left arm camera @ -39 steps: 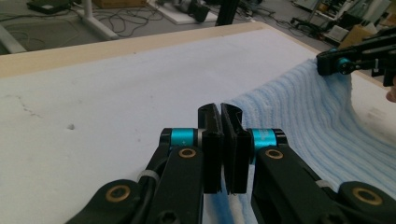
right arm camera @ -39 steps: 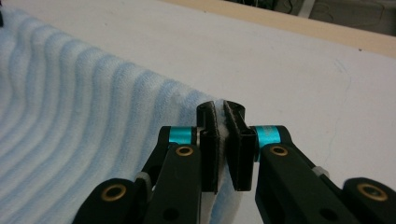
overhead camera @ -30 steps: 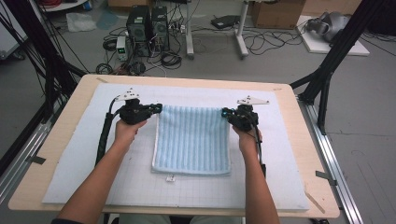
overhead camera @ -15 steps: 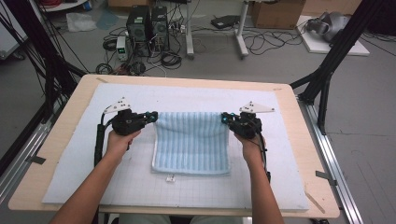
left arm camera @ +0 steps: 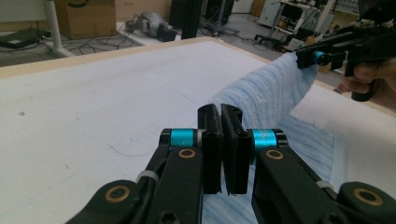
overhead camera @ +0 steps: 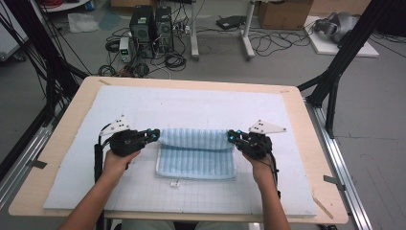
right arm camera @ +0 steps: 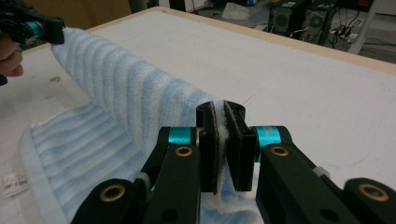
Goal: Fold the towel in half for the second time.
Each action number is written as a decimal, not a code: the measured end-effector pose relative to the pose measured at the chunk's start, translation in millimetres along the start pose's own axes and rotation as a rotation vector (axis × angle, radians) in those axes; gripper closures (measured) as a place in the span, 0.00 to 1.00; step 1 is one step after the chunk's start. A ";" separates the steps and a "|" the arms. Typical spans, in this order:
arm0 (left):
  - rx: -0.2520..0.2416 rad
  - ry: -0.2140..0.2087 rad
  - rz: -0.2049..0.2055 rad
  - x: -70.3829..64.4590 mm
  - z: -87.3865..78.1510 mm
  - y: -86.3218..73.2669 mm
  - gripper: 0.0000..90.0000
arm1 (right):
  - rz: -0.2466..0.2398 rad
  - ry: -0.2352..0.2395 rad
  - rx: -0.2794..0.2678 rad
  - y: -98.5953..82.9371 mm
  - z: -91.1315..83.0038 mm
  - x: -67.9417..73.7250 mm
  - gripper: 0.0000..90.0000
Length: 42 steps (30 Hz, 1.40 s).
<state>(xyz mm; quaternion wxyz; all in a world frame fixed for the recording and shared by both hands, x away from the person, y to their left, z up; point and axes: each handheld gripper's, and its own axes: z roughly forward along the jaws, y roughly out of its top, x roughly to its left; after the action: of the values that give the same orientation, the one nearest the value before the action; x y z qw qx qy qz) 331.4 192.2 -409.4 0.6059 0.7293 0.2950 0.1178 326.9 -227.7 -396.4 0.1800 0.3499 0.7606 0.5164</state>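
From the high view, a blue-striped towel lies on the white mat that covers the table. Its far edge is lifted and stretched between the left gripper and the right gripper, while the near part rests flat on the mat. A small white tag lies just beside the towel's near edge.

In the left gripper view, the fingers are pressed together on a corner of the towel, though the cloth between them is hard to make out. The towel runs taut to the other gripper at upper right.

In the right gripper view, the fingers pinch the towel, with white cloth visible between the pads. The lifted edge slopes away to the other gripper at upper left.
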 end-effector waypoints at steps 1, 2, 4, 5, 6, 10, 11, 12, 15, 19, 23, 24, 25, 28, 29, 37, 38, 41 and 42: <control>0.000 -0.004 0.001 -2.0 -1.4 -1.5 0.96 | -0.002 0.000 0.006 -2.7 -1.5 2.1 0.94; 0.000 -0.005 0.004 -3.7 -2.9 -3.1 0.96 | -0.012 0.000 0.006 -5.3 -2.8 4.4 0.94; 0.006 -0.007 0.007 -7.2 -5.1 -6.8 0.96 | -0.026 -0.004 0.013 -10.3 -5.4 8.6 0.94; 0.013 -0.009 0.013 -8.8 -5.9 -8.9 0.96 | -0.018 0.003 0.012 -12.7 -6.5 10.7 0.94; 0.018 -0.011 0.014 -10.4 -6.4 -11.3 0.96 | -0.028 0.003 0.017 -14.6 -7.3 11.7 0.94; 0.025 -0.026 0.011 -16.1 -8.1 -21.2 0.96 | -0.025 0.009 0.022 -21.6 -10.6 13.9 0.94; 0.031 -0.030 0.012 -16.5 -8.8 -22.8 0.96 | -0.021 0.015 0.025 -22.7 -11.4 14.1 0.94; 0.036 -0.031 0.011 -17.1 -9.2 -24.3 0.96 | -0.019 0.016 0.030 -23.9 -12.1 14.5 0.94; 0.038 -0.037 0.006 -18.8 -10.6 -28.1 0.96 | -0.028 0.024 0.030 -28.1 -13.8 16.6 0.93; 0.048 -0.045 0.004 -23.4 -12.5 -33.6 0.96 | -0.047 0.027 0.050 -35.8 -16.6 22.6 0.93; 0.061 -0.045 0.008 -27.2 -12.9 -39.2 0.96 | -0.047 0.028 0.061 -44.6 -18.5 25.8 0.93; 0.064 -0.045 0.007 -27.7 -13.1 -40.4 0.96 | -0.047 0.029 0.062 -46.4 -18.8 26.5 0.93; 0.066 -0.048 0.004 -27.9 -13.4 -41.6 0.96 | -0.045 0.030 0.061 -47.9 -19.5 27.0 0.93; 0.071 -0.052 -0.003 -29.5 -16.4 -44.7 0.95 | -0.043 0.035 0.054 -50.9 -22.1 29.5 0.92; 0.073 -0.054 -0.008 -30.3 -17.4 -45.9 0.95 | -0.045 0.040 0.050 -51.6 -23.0 30.5 0.91; 0.055 -0.061 -0.081 -32.5 -25.3 -48.8 0.63 | -0.029 0.053 0.055 -55.8 -34.3 34.4 0.77; 0.057 -0.047 -0.085 -31.8 -27.1 -47.7 0.55 | -0.019 0.056 0.046 -55.6 -36.1 33.9 0.74; 0.024 -0.011 -0.086 -27.5 -32.1 -43.9 0.53 | 0.002 0.052 0.014 -53.9 -44.0 32.5 0.69; 0.021 0.001 -0.085 -25.5 -32.7 -42.3 0.52 | 0.009 0.045 0.002 -52.8 -46.3 31.3 0.68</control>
<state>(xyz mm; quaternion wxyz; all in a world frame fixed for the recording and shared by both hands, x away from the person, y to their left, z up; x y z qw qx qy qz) 281.6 208.1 -437.2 0.6027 0.7223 0.3273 0.0890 257.5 -247.5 -423.1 0.1603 0.3419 0.7634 0.5241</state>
